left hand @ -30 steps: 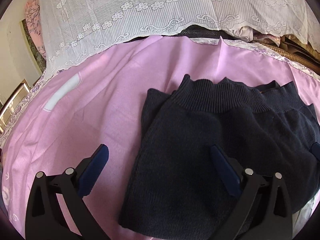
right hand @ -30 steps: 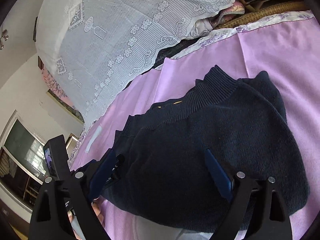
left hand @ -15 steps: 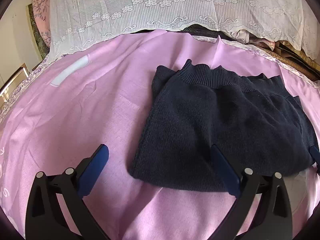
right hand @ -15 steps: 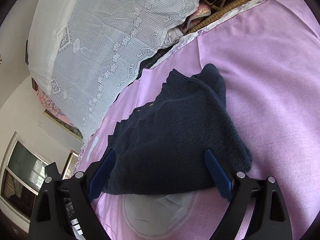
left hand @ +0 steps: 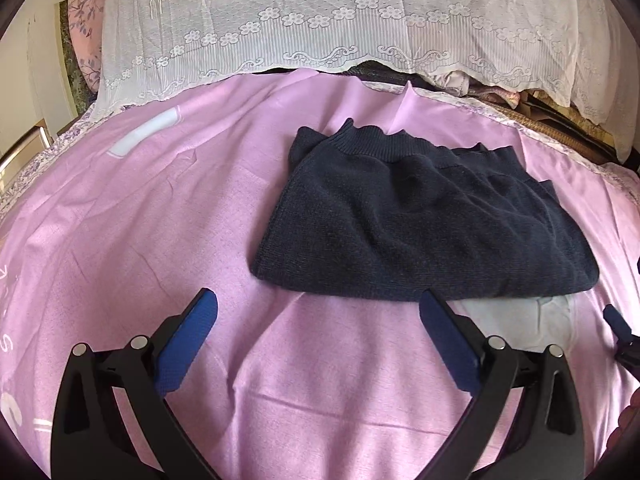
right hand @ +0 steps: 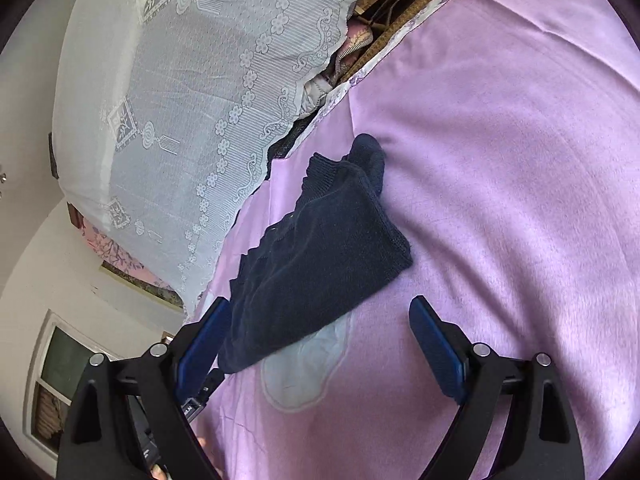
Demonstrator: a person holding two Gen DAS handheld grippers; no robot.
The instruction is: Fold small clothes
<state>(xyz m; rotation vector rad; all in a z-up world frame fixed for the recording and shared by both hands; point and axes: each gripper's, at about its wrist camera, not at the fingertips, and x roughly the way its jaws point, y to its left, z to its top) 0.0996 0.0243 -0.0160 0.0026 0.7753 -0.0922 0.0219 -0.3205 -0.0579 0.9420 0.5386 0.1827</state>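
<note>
On the wrinkled pink bedsheet (left hand: 168, 216), just ahead of both tongs, a folded navy knitted garment (left hand: 416, 216), long axis crosswise, ribbed hem away; nearer, seemingly, to the right gripper (right hand: 320, 344). Left gripper (left hand: 318, 320) spread wide, empty; right likewise, gripping nothing.

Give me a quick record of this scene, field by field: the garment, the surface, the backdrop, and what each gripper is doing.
garment: dark navy knit garment, folded into a compact bundle, ribbed band toward the far side
surface: pink-purple bedsheet with a pale printed patch partly under the garment's near edge
backdrop: white lace cloth draped behind the sheet
left gripper: open, holding nothing, short of the garment
right gripper: open, holding nothing, near the garment's near edge
fold state: looks finished, lying flat
</note>
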